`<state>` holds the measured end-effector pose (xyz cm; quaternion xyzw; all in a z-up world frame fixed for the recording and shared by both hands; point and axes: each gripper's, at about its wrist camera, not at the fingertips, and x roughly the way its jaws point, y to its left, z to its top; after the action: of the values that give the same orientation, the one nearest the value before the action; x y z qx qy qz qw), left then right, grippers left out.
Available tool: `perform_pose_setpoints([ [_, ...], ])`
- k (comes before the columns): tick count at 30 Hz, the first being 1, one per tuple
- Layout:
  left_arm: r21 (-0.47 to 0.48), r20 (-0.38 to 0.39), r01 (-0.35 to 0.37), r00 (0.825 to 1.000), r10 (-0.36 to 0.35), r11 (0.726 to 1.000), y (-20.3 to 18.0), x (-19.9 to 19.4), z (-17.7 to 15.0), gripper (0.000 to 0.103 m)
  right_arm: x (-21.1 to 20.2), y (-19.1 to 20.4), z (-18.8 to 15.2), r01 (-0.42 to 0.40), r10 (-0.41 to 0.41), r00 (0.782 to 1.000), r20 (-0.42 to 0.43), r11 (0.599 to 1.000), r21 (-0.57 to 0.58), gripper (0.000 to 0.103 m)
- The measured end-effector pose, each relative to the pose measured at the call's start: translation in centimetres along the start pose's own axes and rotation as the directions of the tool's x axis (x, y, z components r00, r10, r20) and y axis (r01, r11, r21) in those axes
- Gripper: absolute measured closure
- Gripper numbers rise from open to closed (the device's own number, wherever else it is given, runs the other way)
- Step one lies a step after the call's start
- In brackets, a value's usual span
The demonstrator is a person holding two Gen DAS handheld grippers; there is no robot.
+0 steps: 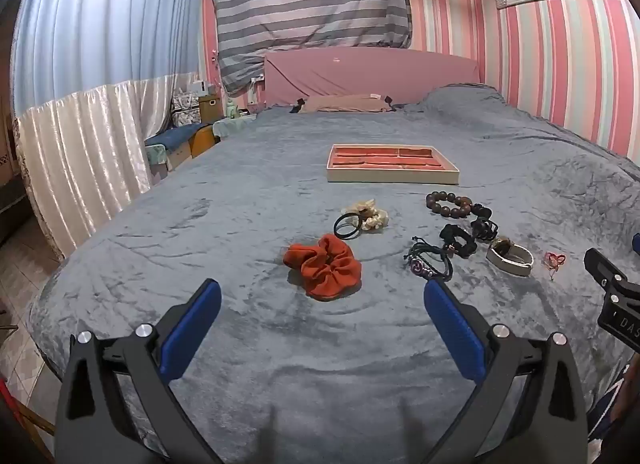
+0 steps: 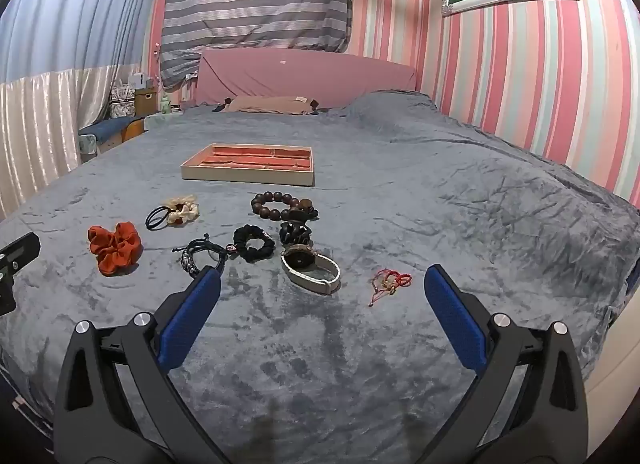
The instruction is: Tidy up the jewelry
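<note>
A cream tray with orange-lined compartments (image 1: pixel 392 175) (image 2: pixel 248 177) lies on a grey bedspread. In front of it lie an orange scrunchie (image 1: pixel 324 266) (image 2: pixel 114 248), a black hair tie (image 1: pixel 347 225) beside a cream scrunchie (image 1: pixel 370 213), a brown bead bracelet (image 1: pixel 450 203) (image 2: pixel 276 203), a dark claw clip (image 2: pixel 294 232), a black scrunchie (image 2: pixel 254 248), a black cord bracelet (image 1: pixel 430 260) (image 2: pixel 202 256), a watch (image 1: pixel 510 256) (image 2: pixel 310 268) and a red string bracelet (image 1: pixel 554 260) (image 2: pixel 390 282). My left gripper (image 1: pixel 322 294) is open short of the orange scrunchie. My right gripper (image 2: pixel 322 280) is open, nothing between its fingers.
The grey bedspread (image 1: pixel 240 223) ends at a pink headboard (image 1: pixel 372 71) with a pillow (image 1: pixel 344 103). Pink striped wall runs along the right. Curtains and boxes stand past the bed's left edge. The other gripper's black body shows at the right edge (image 1: pixel 616 296) and left edge (image 2: pixel 14 264).
</note>
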<state>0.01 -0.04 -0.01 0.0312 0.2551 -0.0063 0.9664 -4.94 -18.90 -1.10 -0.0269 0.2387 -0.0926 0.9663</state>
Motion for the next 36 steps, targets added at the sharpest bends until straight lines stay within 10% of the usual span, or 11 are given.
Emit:
perform_pose_setpoints([
  [36, 0.001, 0.003, -0.003, 1.000, 0.003, 1.000, -0.04, 0.12, 0.53, 0.004, 0.35, 0.02, 0.29, 0.012, -0.012, 1.000, 0.013, 1.000, 0.007, 0.004],
])
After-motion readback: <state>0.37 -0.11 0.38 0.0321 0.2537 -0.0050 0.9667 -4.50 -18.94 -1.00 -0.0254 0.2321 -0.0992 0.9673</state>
